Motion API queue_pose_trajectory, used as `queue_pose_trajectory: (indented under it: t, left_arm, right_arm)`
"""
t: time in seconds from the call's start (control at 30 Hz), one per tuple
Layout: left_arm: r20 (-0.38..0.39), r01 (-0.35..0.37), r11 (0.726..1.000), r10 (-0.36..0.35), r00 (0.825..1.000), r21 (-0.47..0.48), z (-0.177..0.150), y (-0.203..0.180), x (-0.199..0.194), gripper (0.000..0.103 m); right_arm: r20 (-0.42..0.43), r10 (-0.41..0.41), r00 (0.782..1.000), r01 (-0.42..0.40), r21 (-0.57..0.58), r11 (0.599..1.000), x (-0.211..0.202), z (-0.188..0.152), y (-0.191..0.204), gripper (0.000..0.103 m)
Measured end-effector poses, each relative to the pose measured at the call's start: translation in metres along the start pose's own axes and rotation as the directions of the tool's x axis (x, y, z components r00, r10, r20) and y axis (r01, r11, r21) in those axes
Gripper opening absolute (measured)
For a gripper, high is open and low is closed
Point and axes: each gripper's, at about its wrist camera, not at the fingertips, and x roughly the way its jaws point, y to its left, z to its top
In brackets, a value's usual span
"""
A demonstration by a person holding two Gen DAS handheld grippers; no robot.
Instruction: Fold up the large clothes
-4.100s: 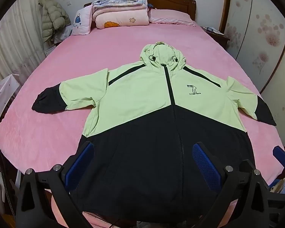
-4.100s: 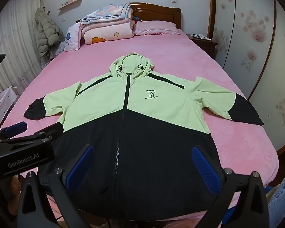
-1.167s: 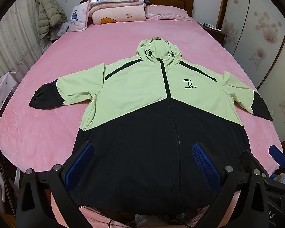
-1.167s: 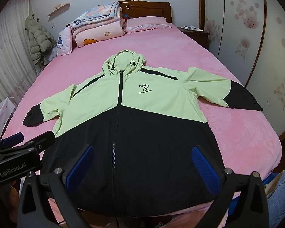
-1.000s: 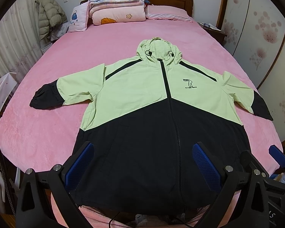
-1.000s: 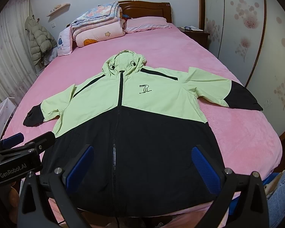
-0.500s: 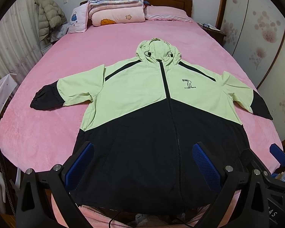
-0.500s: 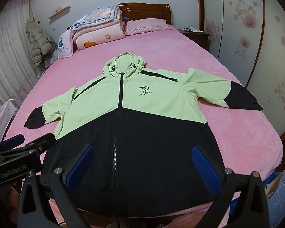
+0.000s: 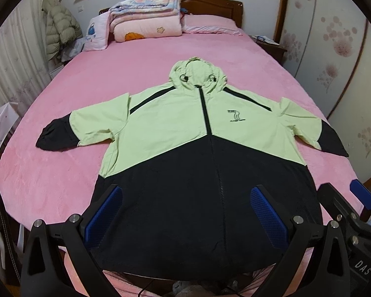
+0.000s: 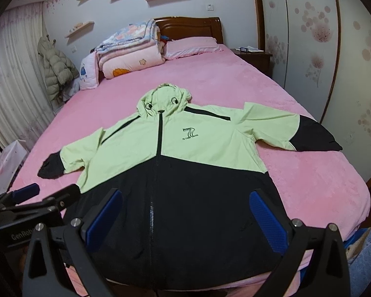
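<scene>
Here's your jacket (image 9: 175, 133), a big hooded one, light green on top and black below, spread flat and face up on the pink bed (image 9: 61, 173). It's zipped to the collar, hood (image 9: 196, 74) pointing toward the wooden headboard (image 9: 210, 2), hem at the foot edge nearest you. Both sleeves are stretched out to the sides, each ending in a black cuff: one sleeve (image 9: 61, 133) reaches toward the curtain side, the other sleeve (image 10: 309, 136) toward the flowered wardrobe doors (image 10: 346, 61).

Your left gripper (image 9: 183, 212) hovers above the black lower half, its blue-padded fingers (image 9: 104, 212) spread wide with nothing between them. In that view its pads frame the jacket's lower front, and your right gripper pokes into the frame at the far right edge.

Your right gripper (image 10: 184, 214) is in the same posture, fingers (image 10: 267, 215) parted and empty, lined up over the hem with the zipper (image 10: 158, 138) running up between them. The left gripper shows at the lower left of that view.

Up by the headboard you've got folded quilts (image 10: 131, 54) stacked beside a pink pillow (image 10: 193, 45). A puffy coat (image 9: 59, 24) hangs by the curtain, and a wooden nightstand (image 10: 254, 57) sits at the bed's far corner. A bit of denim-clad leg (image 10: 368, 255) shows at the lower right.
</scene>
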Motion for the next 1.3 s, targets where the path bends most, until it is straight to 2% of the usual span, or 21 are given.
queue_pose_trajectory:
  t: [0.17,0.33,0.47,0.63,1.03,1.17,1.3]
  left_arm:
    - [0.021,-0.007,1.0,0.006,1.0,0.019,0.007,-0.011,-0.007,0.103]
    - [0.043,0.029,0.999,-0.03,0.999,0.035,0.026,-0.022,-0.012,0.103]
    - [0.12,0.024,0.999,-0.03,0.992,0.049,0.049,-0.034,-0.026,0.103]
    - [0.202,0.018,0.997,-0.033,0.979,0.076,0.08,-0.055,-0.039,0.103]
    - [0.264,0.146,0.985,-0.166,0.95,0.094,0.151,-0.102,-0.033,0.103]
    - [0.25,0.168,0.979,-0.192,0.949,0.115,0.169,-0.124,-0.01,0.103]
    - [0.19,0.216,0.962,-0.247,0.95,0.169,0.183,-0.157,0.025,0.103]
  right_arm:
    - [0.029,0.051,0.998,-0.051,0.022,0.998,-0.008,0.009,-0.008,0.103]
    - [0.088,0.057,0.995,-0.059,0.027,0.998,-0.022,0.03,-0.021,0.103]
    - [0.125,0.038,0.991,-0.04,0.009,0.999,-0.03,0.046,-0.03,0.102]
    - [0.211,0.021,0.977,-0.02,-0.007,1.0,-0.051,0.065,-0.043,0.102]
    - [0.332,-0.099,0.938,0.071,0.097,0.993,-0.067,0.128,-0.114,0.102]
    - [0.345,-0.165,0.924,0.12,0.147,0.982,-0.061,0.145,-0.145,0.102]
    - [0.318,-0.227,0.921,0.168,0.202,0.965,-0.039,0.153,-0.183,0.102]
